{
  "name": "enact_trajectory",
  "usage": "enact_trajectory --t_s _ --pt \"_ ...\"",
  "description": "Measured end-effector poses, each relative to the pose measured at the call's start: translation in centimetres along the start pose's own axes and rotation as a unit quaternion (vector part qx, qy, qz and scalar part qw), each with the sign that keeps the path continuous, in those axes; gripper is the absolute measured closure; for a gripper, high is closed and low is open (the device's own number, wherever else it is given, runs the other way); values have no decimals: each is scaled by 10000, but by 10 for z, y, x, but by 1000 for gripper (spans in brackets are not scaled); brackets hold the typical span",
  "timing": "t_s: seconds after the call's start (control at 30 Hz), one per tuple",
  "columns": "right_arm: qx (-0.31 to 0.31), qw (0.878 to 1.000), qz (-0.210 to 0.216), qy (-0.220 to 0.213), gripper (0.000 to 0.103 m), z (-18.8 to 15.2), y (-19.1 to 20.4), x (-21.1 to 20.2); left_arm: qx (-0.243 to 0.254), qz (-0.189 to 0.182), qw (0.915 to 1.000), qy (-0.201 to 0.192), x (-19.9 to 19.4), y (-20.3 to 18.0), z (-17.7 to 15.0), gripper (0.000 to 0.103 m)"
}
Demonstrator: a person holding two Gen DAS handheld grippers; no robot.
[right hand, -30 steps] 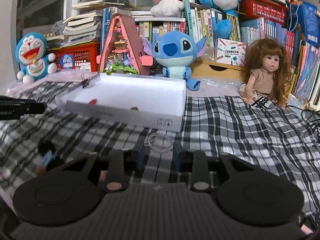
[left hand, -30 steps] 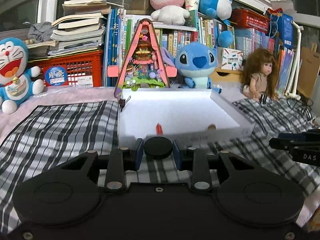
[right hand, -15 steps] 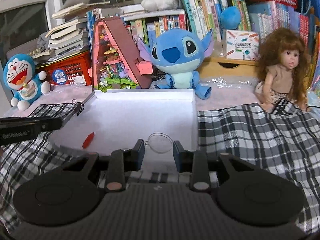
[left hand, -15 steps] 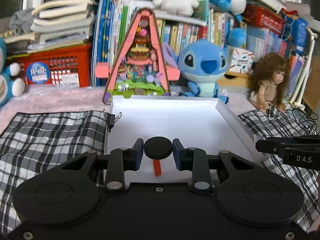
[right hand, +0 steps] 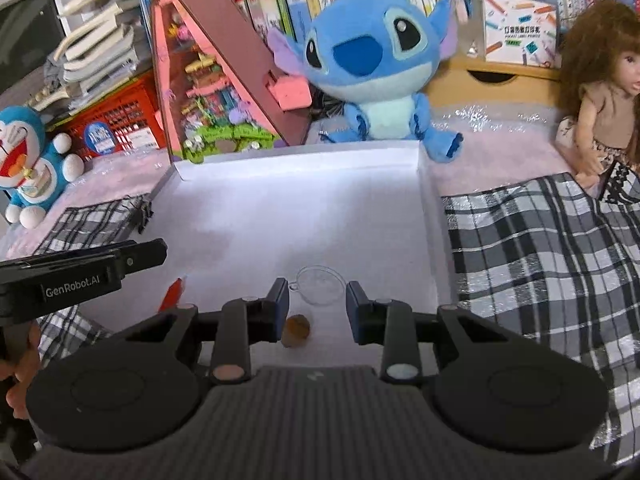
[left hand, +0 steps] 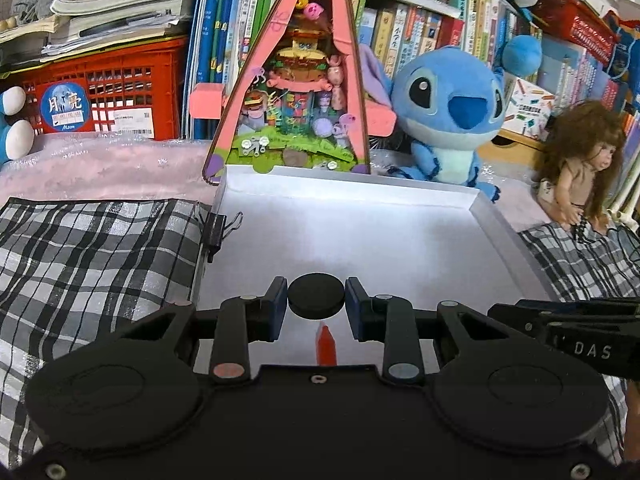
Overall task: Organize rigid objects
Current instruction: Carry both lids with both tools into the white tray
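My left gripper (left hand: 316,301) is shut on a black round disc (left hand: 316,300) and holds it above the near part of a white shallow box (left hand: 496,220). A small red piece (left hand: 326,346) lies in the box just below the disc. My right gripper (right hand: 317,295) is shut on a clear round lid (right hand: 320,285) over the same box (right hand: 430,200). A small brown nut-like piece (right hand: 296,330) and the red piece (right hand: 173,294) lie on the box floor. The left gripper's side shows in the right wrist view (right hand: 80,276).
The box sits on a black-and-white plaid cloth (left hand: 88,256). A black binder clip (left hand: 214,232) is on its left wall. Behind stand a pink triangular toy house (left hand: 296,80), a blue plush (left hand: 448,112), a doll (left hand: 580,176) and a red crate (left hand: 108,92).
Both grippers have moved forward over the white box, each still holding its object. The box fills more of both views now.
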State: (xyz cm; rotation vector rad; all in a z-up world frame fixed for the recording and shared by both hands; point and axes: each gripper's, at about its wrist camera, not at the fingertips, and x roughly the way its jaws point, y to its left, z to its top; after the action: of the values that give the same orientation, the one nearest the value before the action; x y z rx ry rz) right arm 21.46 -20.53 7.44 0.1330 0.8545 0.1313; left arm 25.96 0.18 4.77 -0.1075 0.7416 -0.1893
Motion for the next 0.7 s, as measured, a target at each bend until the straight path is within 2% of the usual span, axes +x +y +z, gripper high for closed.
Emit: enact_trajectory --t_s 0.7 --pt "43 9996 26 282 66 7 13 30 174 34 9998 132 20 -5 -3 74"
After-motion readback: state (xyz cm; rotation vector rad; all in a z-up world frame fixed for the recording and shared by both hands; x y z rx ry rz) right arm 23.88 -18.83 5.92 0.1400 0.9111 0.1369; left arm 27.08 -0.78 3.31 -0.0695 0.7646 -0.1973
